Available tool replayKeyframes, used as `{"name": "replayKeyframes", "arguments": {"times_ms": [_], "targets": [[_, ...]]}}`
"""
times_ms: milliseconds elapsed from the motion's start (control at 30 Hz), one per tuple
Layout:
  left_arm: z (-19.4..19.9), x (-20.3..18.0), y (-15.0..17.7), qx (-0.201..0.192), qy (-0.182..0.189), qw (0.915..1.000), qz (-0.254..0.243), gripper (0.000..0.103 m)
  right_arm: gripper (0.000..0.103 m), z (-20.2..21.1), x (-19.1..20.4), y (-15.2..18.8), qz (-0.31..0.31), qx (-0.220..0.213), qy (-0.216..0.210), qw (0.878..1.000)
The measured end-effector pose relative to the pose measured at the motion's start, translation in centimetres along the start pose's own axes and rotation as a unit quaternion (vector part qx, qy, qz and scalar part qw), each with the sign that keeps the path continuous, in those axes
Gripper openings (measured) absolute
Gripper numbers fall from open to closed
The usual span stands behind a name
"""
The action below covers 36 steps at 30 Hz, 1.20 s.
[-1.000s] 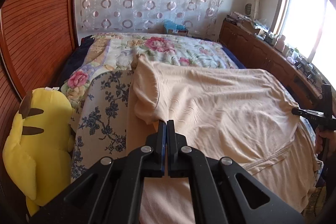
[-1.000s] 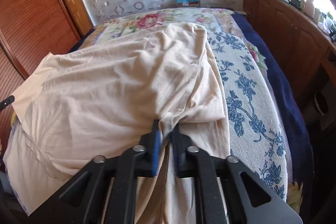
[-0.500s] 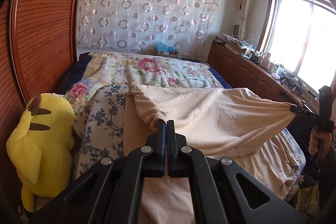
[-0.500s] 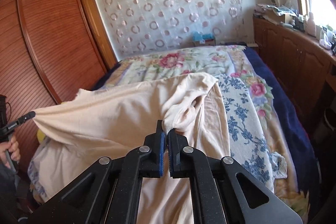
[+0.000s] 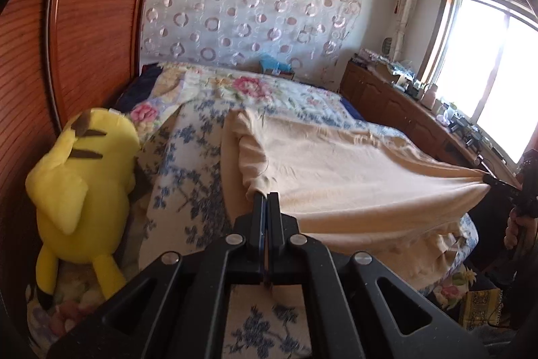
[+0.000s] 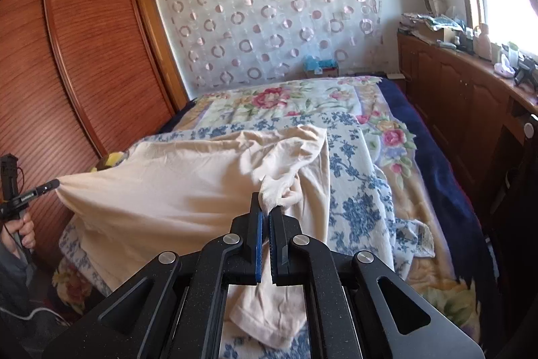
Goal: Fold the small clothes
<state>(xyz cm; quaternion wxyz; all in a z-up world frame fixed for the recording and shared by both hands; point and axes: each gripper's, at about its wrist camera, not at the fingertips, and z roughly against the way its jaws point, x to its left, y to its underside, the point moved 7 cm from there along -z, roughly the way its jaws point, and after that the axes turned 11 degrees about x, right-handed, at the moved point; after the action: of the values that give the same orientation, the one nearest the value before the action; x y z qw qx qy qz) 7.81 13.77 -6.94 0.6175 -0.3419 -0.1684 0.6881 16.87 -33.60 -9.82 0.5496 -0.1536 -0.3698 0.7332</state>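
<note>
There is one garment here, a cream shirt (image 5: 353,177) of soft, thin knit with a ribbed edge, and it hangs stretched between two grippers above the bed (image 6: 433,164). In the left wrist picture it fills the centre and runs to the right edge; its lower part lies in loose folds on the bed.

The left gripper (image 5: 265,201) is clenched on one bunched corner of the shirt at the lower centre. The right gripper (image 6: 265,211) grasps another corner, and a strip of cloth falls down between its black fingers (image 6: 255,224) with blue pads. In each picture the other gripper shows small at the side, with one hand (image 6: 20,229) around its handle.

On the bed I count two covers: a white one with blue flowers (image 5: 188,164) and a quilt with pink roses (image 6: 272,100). One yellow plush toy (image 5: 80,187), round and smooth, sits at the left. Behind stand one ribbed wooden wardrobe (image 6: 84,56) and one sheer curtain with circles (image 5: 248,5).
</note>
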Motion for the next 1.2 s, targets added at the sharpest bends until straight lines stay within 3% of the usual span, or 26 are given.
{"name": "replayKeyframes", "arguments": {"times_ms": [133,300,533,700,800,867,967,1033,1200], "targets": [[-2.2,0.7,3.1,0.041,-0.013,0.9991,0.008,0.000,0.000,-1.4,-0.4,2.6,0.001,0.030,0.022,0.999],[-3.5,0.7,5.2,0.064,-0.028,0.9975,0.000,0.000,0.001,-4.3,-1.0,5.8,0.009,0.075,0.060,0.995],[-3.2,0.0,5.0,0.057,-0.035,0.9977,-0.011,0.000,0.003,-5.0,-1.5,7.2,0.006,0.089,0.065,0.994],[-2.6,-0.5,4.4,0.042,-0.037,0.9984,-0.014,0.000,0.015,-4.5,-1.2,7.1,0.003,0.088,0.065,0.994],[-2.1,-0.8,4.1,0.035,-0.041,0.9982,-0.025,0.011,0.032,-4.0,-1.2,7.5,0.009,0.087,0.078,0.993],[-2.0,-0.9,4.0,0.034,-0.039,0.9983,-0.027,0.037,0.034,-3.7,-1.3,7.9,0.011,0.089,0.082,0.993],[-2.2,-1.2,4.1,0.037,-0.024,0.9988,-0.023,0.048,0.034,-3.5,-1.7,8.8,0.007,0.100,0.087,0.991],[-2.6,-1.4,4.2,0.041,-0.019,0.9987,-0.024,0.055,0.034,-3.5,-1.9,9.4,0.001,0.105,0.085,0.991],[-3.7,-1.9,4.9,0.057,-0.024,0.9977,-0.027,0.056,0.034,-3.9,-1.8,10.7,0.002,0.121,0.076,0.990]]}}
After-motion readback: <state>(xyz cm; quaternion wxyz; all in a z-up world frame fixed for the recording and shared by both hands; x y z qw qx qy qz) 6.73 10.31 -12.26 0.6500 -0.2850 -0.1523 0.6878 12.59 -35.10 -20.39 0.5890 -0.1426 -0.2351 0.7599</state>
